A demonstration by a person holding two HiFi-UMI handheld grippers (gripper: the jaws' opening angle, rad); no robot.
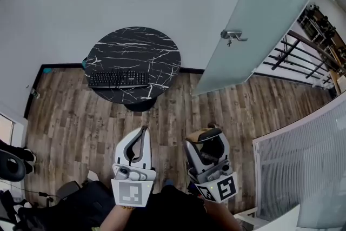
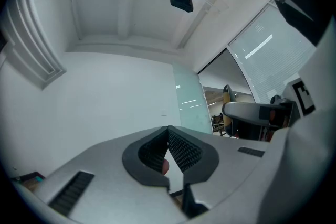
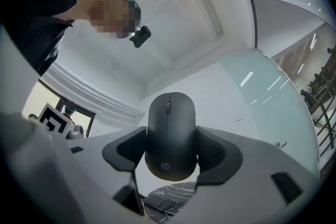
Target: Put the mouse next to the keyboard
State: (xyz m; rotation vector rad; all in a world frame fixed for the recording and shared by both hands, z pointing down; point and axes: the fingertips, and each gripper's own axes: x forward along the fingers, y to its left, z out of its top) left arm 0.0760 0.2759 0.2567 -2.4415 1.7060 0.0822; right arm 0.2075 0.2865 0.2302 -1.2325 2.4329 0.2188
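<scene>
The black mouse [image 3: 170, 134] is clamped lengthwise in the right gripper [image 3: 171, 145], wheel end toward 12 o'clock; the left gripper [image 2: 169, 136] is closed on nothing.

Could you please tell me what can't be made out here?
Keyboard key labels: too small in the head view; in the right gripper view the mouse and right tongs hide most of it.
Table: outside the left gripper view, which faces a wall.
Reddish speck between the shut left tongs: too small to identify.
</scene>
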